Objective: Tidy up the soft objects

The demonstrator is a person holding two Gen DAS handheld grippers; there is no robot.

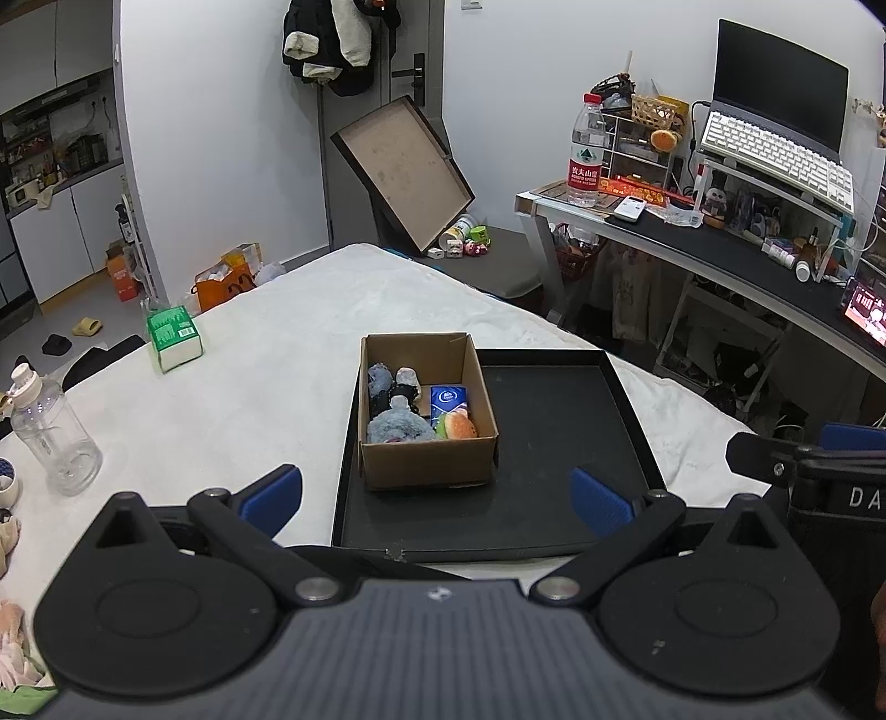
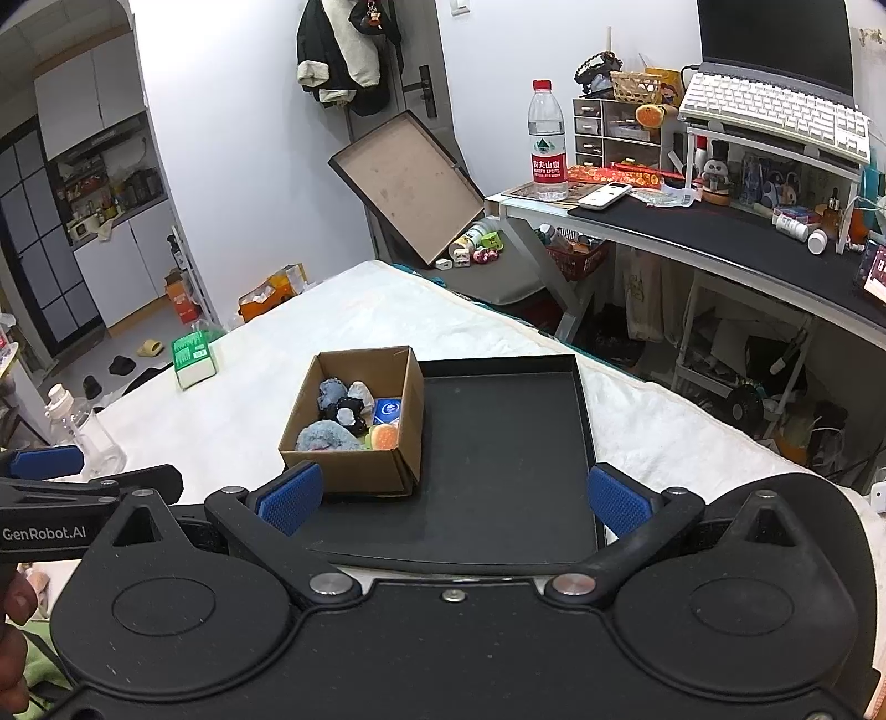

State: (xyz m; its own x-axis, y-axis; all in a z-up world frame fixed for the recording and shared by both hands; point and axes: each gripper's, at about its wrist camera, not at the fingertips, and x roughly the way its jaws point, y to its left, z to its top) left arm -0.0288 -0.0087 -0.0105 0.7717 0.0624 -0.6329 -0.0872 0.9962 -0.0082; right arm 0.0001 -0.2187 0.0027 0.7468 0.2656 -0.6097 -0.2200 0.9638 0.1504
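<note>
Both your left gripper point(image 1: 437, 498) and right gripper point(image 2: 454, 495) gape wide and empty above the black tray point(image 1: 554, 498), near the filled cardboard box point(image 1: 426, 465).

even, fairly bright indoor light, soft shadows; both views sharp at centre, strongly bowed at the edges, corners vignetted black, a small screen point(image 1: 866, 313) glows.

I see white walls and a grey door point(image 1: 407, 72) at the far side, coats point(image 1: 332, 39) hanging on it. A desk point(image 1: 720, 243) with a laptop point(image 1: 775, 83) stands right; kitchen cabinets point(image 1: 61, 232) sit far left over grey floor point(image 1: 66, 310).
</note>
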